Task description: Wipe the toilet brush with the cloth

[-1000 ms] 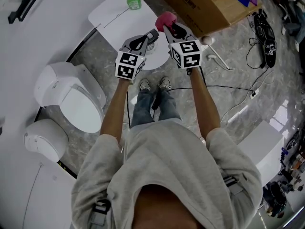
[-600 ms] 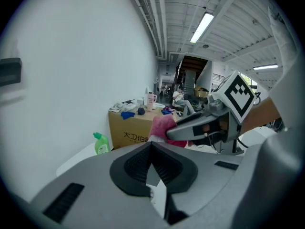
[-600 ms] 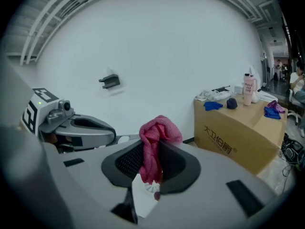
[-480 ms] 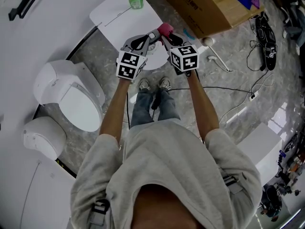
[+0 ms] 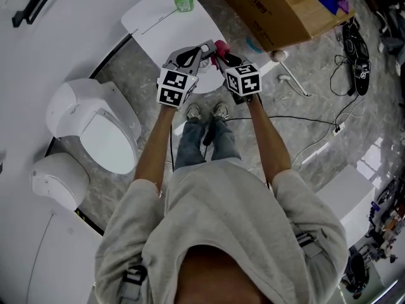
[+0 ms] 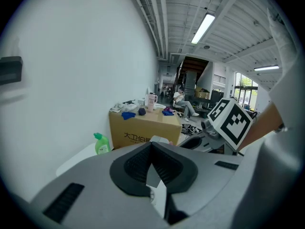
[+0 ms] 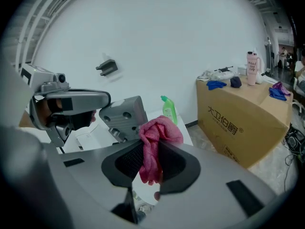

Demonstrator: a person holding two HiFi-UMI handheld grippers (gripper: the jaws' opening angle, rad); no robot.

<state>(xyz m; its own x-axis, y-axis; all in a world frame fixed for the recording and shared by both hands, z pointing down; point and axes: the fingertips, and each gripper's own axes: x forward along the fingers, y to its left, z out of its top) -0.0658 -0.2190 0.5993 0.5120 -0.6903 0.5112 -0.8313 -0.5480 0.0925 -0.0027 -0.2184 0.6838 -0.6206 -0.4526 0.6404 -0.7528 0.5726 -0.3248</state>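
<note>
Head view: just left of the cardboard box (image 5: 285,8), the left tool (image 5: 204,49) and right tool (image 5: 221,52) meet tip to tip.

Left gripper view: the jaws are pinched on a pale strip, likely the toilet brush (image 6: 159,190) handle, before the box.

Right gripper view: left of the box, the jaws clamp the cloth (image 7: 155,144).

Wiping is in hand; the next move is to rub the cloth along the handle.

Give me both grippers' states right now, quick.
Left gripper: tongs closed, nothing clearly held between them.
Right gripper: tongs closed on the pink cloth.
</note>
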